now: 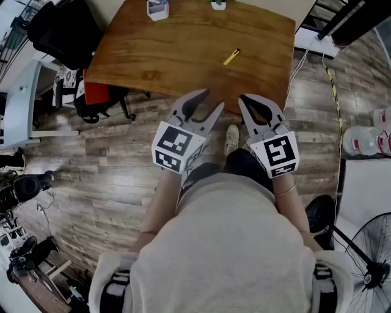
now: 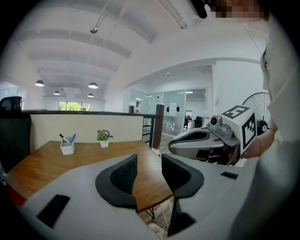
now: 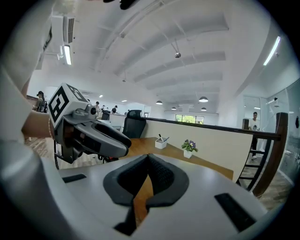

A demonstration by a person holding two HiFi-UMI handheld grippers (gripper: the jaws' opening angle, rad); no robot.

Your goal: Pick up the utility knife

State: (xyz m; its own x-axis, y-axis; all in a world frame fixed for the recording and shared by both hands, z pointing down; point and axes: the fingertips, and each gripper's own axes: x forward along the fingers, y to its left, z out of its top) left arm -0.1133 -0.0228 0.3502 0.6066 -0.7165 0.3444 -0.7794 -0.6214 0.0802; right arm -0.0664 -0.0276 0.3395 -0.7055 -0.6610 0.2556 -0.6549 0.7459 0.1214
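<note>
While both grippers hang short of the wooden table (image 1: pixel 183 52), we treat the step in hand as the approach. The yellow utility knife (image 1: pixel 231 57) lies flat and slantwise on the tabletop, right of centre in the head view. It is well apart from both grippers, and also from the white pen cup (image 1: pixel 157 8) and the small potted plant (image 1: pixel 218 4) at the far edge.

The left gripper (image 1: pixel 212 99) has its jaws spread with nothing between them. The right gripper (image 1: pixel 244 99) has its jaws pressed together and holds nothing.

We recommend this sequence:
- Carry the spread left gripper over the knife.
- Turn the jaws to straddle its narrow body crosswise.
- Lower until both pads flank the handle.
- Close.

The knife looks thin, so we judge that pads held too high may slide over it.
</note>
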